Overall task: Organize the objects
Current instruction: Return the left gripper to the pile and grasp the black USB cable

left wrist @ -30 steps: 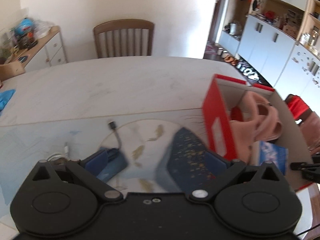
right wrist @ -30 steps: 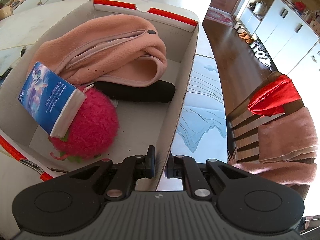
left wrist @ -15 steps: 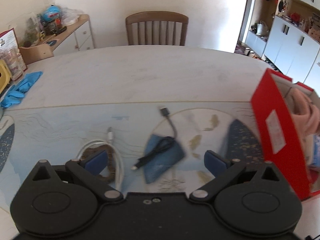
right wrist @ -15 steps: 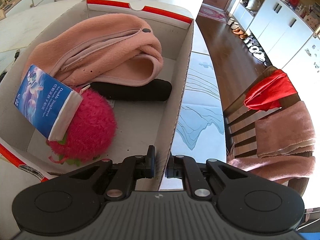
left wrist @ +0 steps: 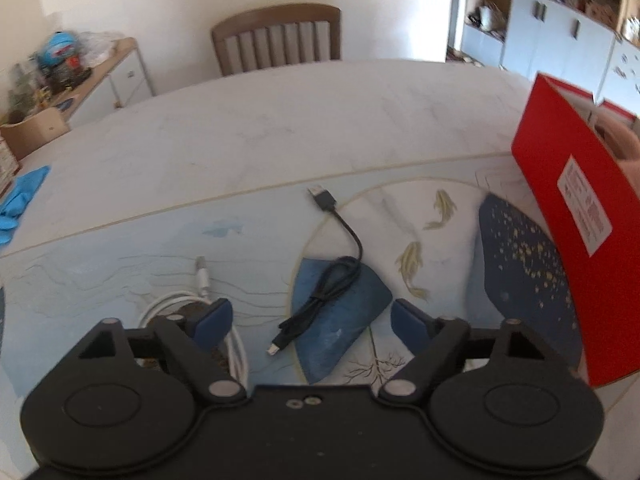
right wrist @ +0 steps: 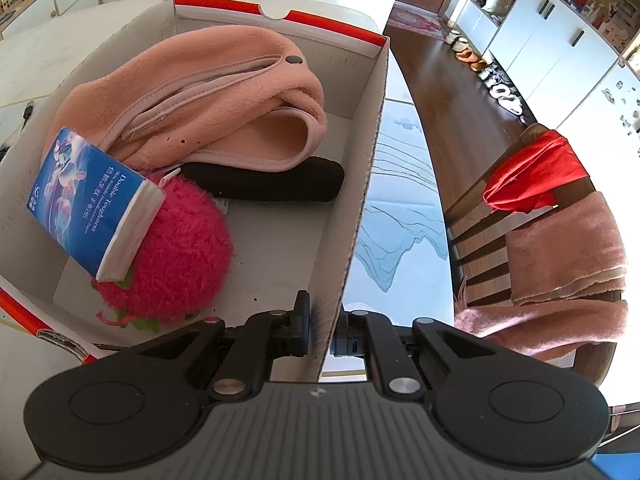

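The left tongs (left wrist: 308, 320) stand wide apart above the bench (left wrist: 280, 120), their jaws having just narrowed a little, with nothing pressed between them. Between the two blue pads, on the painted bench mat (left wrist: 120, 264), lies a short black USB cable (left wrist: 328, 276), loosely bundled in the middle, its flat plug pointing far and its small plug pointing near. To its left a coiled white charging cable (left wrist: 200, 304) lies partly under the left pad. Far left on the bench sits a crumpled blue glove (left wrist: 20, 200). At the right edge rises the red outer wall of a cardboard shoebox (left wrist: 576, 216) with a white label. A brown wooden chair (left wrist: 276, 36) stands at the far side of the bench.

The right tongs (right wrist: 322, 328) are closed on the near right wall of the same shoebox (right wrist: 360, 184), one pad inside, one outside. Inside the box lie a folded pink fleece garment (right wrist: 208, 100) at the far end, a black cylindrical roll (right wrist: 272, 184) just near of it, a fuzzy magenta strawberry-shaped toy (right wrist: 184, 256) at the near left, and a blue tissue packet (right wrist: 88, 196) leaning on the toy. To the right, a chair draped with red and pink cloths (right wrist: 560, 240) stands beside the bench.
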Demonstrator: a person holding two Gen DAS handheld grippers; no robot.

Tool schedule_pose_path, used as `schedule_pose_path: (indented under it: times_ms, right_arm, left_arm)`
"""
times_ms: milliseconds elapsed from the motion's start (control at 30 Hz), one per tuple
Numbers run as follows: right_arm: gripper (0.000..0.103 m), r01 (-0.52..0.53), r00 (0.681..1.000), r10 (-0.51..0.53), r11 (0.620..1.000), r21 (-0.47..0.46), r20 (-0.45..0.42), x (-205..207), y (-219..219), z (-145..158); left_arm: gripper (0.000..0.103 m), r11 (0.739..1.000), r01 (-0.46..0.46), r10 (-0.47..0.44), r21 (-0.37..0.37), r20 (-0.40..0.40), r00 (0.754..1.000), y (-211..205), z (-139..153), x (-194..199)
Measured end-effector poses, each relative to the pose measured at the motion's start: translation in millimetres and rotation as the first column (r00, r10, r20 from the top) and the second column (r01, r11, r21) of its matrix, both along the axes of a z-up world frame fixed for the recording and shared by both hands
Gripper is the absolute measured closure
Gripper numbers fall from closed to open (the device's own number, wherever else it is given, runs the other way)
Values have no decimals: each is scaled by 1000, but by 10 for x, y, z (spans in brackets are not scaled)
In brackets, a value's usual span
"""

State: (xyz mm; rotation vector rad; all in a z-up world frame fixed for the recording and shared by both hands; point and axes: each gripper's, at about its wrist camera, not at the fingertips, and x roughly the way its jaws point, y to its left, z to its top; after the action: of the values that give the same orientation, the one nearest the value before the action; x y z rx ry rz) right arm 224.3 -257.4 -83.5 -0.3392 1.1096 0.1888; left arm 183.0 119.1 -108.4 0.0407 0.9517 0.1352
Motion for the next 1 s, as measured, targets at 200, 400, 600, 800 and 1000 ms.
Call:
schedule_pose_path:
  times_ms: [200, 400, 600, 800, 1000]
  right_arm:
    - [94, 4, 1000, -4, 1000, -3, -4, -25, 24, 6]
    - [94, 11, 1000, -11, 1000, -2, -6, -42, 34, 13]
    - [94, 17, 1000, -17, 1000, 1, -6, -59, 43, 22]
    - [94, 18, 1000, -18, 1000, 1, -6, -59, 43, 21]
    - [95, 14, 1000, -14, 1000, 8, -4, -64, 40, 23]
  left_arm:
    - [33, 999, 31, -31, -14, -39, 999, 49, -109, 158]
    - [47, 998, 29, -32, -49, -71, 997, 143, -204, 282]
    - [72, 994, 46, -53, -94, -71, 996, 143, -190, 282]
    - [94, 992, 54, -63, -117, -79, 995, 99, -160, 228]
    - [96, 995, 20, -25, -100, -43, 999, 6, -60, 138]
